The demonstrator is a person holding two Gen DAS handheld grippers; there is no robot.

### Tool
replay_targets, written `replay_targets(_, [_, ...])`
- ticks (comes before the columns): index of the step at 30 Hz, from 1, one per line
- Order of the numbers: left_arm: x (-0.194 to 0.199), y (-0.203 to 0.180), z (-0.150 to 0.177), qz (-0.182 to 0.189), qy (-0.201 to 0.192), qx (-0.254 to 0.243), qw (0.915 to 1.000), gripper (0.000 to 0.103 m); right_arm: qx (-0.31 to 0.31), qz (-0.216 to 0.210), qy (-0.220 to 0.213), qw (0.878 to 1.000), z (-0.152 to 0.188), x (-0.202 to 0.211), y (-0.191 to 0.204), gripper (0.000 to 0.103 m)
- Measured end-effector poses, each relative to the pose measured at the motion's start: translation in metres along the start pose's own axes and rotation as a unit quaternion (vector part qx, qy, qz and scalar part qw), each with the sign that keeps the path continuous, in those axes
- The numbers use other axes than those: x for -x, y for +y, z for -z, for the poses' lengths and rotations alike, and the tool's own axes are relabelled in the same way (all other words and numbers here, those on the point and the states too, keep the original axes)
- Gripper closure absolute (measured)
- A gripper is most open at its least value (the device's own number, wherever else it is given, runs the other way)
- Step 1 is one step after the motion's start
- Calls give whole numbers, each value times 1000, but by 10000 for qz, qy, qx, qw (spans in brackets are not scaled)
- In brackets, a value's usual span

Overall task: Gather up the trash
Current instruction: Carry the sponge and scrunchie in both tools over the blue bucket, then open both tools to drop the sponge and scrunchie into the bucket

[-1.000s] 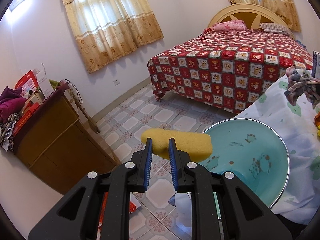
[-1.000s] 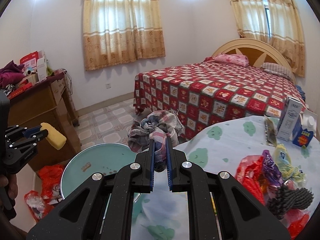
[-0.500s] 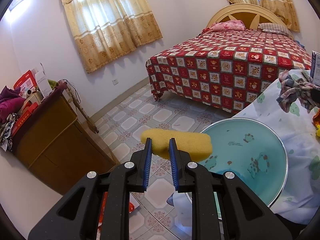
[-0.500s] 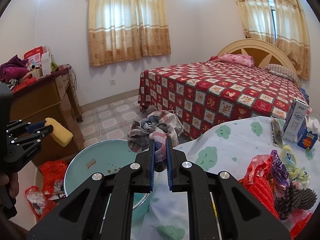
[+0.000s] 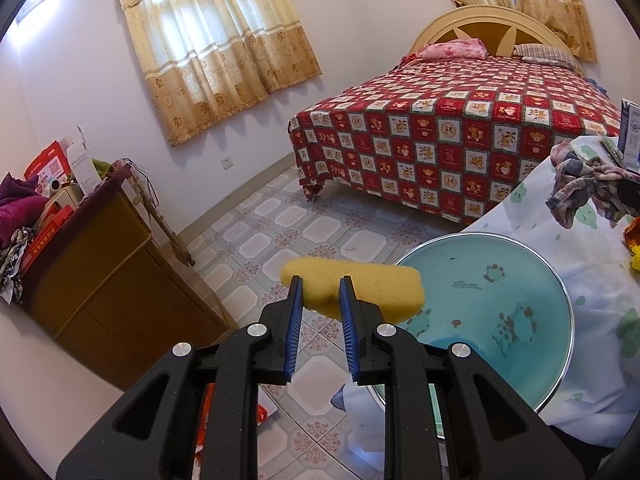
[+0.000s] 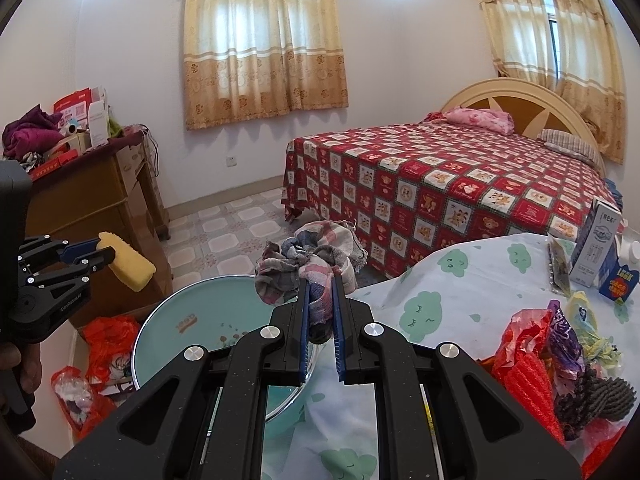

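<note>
the left gripper (image 5: pixel 320 286) has its 2 fingers narrowly parted, pinching a porous yellow sponge (image 5: pixel 372 286) in the air beside the round teal basin (image 5: pixel 520 320). the right gripper (image 6: pixel 320 286) clamps a crumpled plaid cloth (image 6: pixel 312 256) between nearly closed fingers above the basin's rim; crinkly wrappers (image 6: pixel 536 352) lie on the cloth-covered bench (image 6: pixel 460 292).

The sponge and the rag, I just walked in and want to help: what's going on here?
A person holds a gripper in each hand. The left gripper is clamped on a yellow sponge, held in the air beside a round teal basin. The right gripper pinches a checked rag above the table's cloth. Wrappers are still heaped on the cloth, uncollected.
</note>
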State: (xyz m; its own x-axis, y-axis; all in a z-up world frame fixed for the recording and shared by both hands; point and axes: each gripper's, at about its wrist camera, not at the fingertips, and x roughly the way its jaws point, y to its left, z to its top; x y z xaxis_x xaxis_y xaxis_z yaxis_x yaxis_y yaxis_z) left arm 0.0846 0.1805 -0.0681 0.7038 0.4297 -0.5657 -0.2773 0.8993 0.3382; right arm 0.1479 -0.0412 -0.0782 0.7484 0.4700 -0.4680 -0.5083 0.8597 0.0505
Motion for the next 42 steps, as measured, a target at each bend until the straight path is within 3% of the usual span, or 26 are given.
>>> replay_targets(24, [4,-9,1,131,-29,-110,9999,79,164,-197,57,9997,2,-4,14,92])
replay_targets(29, [7,-13,2,220,-42,-172,9996,63,222,-272,91,9993,4,-7,18,83])
replay_targets(31, [8,-13,2,240,-80,-178,9995,50,208,-304,93,9993,4,-6,18,68])
replay_targets(33, [9,-15,1,262,-107,-206,9994,50,215,-304,105,9993,5,-6,19,67])
replay_targets(36, [8,-18,1,237,-99,-213,9994,38,189,-284,99,9994,6,-4,19,67])
replay_targets(42, [7,-22,3,267,-47,-251,9993,35,115,-142,105,9998,8,4,14,67])
